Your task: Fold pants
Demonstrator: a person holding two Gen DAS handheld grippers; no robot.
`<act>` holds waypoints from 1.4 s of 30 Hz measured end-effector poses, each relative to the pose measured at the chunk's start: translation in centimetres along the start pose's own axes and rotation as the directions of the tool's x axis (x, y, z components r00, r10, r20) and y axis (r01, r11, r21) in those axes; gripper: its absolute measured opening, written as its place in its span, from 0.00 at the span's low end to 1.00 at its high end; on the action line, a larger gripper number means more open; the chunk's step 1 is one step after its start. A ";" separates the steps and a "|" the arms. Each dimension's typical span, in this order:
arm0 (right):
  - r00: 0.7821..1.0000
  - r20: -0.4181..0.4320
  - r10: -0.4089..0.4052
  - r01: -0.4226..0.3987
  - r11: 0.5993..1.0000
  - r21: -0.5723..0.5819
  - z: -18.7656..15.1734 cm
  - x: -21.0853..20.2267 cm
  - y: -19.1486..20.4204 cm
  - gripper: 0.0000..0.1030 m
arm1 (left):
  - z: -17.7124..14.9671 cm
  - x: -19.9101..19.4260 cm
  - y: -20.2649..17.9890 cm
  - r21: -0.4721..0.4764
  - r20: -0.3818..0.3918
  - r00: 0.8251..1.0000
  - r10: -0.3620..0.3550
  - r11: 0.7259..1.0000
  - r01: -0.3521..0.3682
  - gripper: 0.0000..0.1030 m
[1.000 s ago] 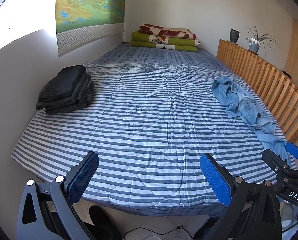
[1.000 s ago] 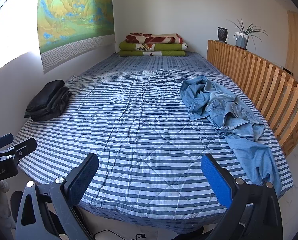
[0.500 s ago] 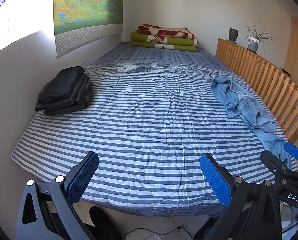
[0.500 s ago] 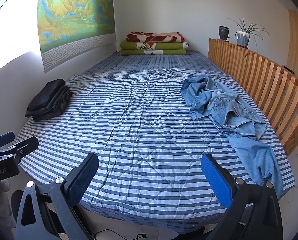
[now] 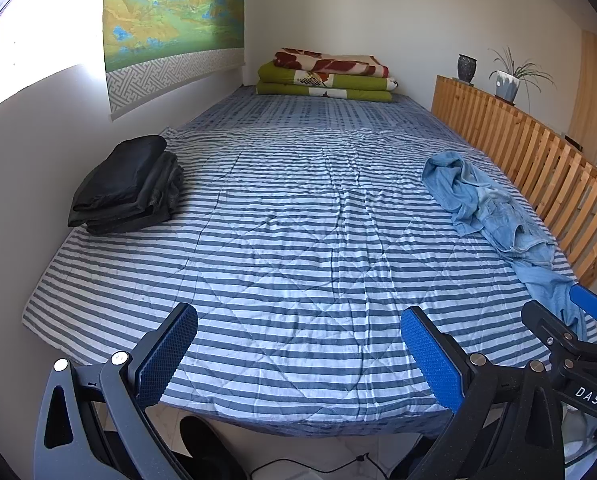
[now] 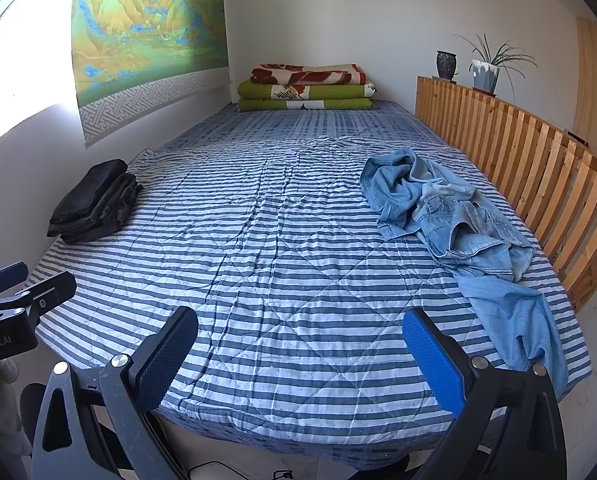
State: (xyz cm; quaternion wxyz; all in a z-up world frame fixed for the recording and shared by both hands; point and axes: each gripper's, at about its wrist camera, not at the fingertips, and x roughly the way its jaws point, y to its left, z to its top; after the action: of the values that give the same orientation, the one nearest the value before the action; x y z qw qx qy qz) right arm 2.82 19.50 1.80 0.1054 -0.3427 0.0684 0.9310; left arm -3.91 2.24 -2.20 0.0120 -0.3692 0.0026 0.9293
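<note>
Long bed under a blue-and-white striped quilted cover (image 6: 282, 264), white walls, green-and-gold landscape scroll (image 6: 146, 36) on the left wall, bright light beside it, slatted wooden rail (image 6: 538, 168) on the right, pale tiled floor (image 5: 338, 452)

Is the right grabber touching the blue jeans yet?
Apart. In the right wrist view, the right gripper is open at the foot of the bed, and striped blanket shows between its fingers and the crumpled jeans.
</note>
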 end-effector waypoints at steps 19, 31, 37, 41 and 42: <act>1.000 -0.010 -0.017 0.017 1.000 0.004 1.0 1.7 0.1 0.98 | 1.0 2.5 0.5 0.000 -0.019 1.000 -0.010 1.000 0.010 1.00; 0.999 -0.021 -0.044 0.045 0.998 0.042 1.9 3.2 -1.5 0.98 | 2.2 4.6 -0.8 0.014 -0.029 0.999 -0.030 0.999 0.030 1.00; 0.998 -0.002 -0.065 0.065 0.997 0.039 2.4 3.9 -2.8 0.98 | 3.2 5.7 -2.1 0.031 -0.032 0.999 -0.042 0.999 0.043 1.00; 0.997 -0.007 -0.073 0.073 0.997 0.018 3.4 5.6 -4.7 0.98 | 4.3 7.0 -2.6 0.032 -0.042 0.998 -0.050 0.998 0.051 1.00; 0.997 -0.015 -0.078 0.078 0.997 0.019 3.8 6.2 -5.4 0.98 | 4.6 7.4 -2.8 0.028 -0.046 0.998 -0.053 0.998 0.054 1.00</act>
State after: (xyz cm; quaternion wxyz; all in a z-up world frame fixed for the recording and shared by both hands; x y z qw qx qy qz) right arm -2.88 26.42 0.36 0.1445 -0.3505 0.0650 0.9231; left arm -12.38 5.25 -3.91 0.0422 -0.3900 0.0068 0.9198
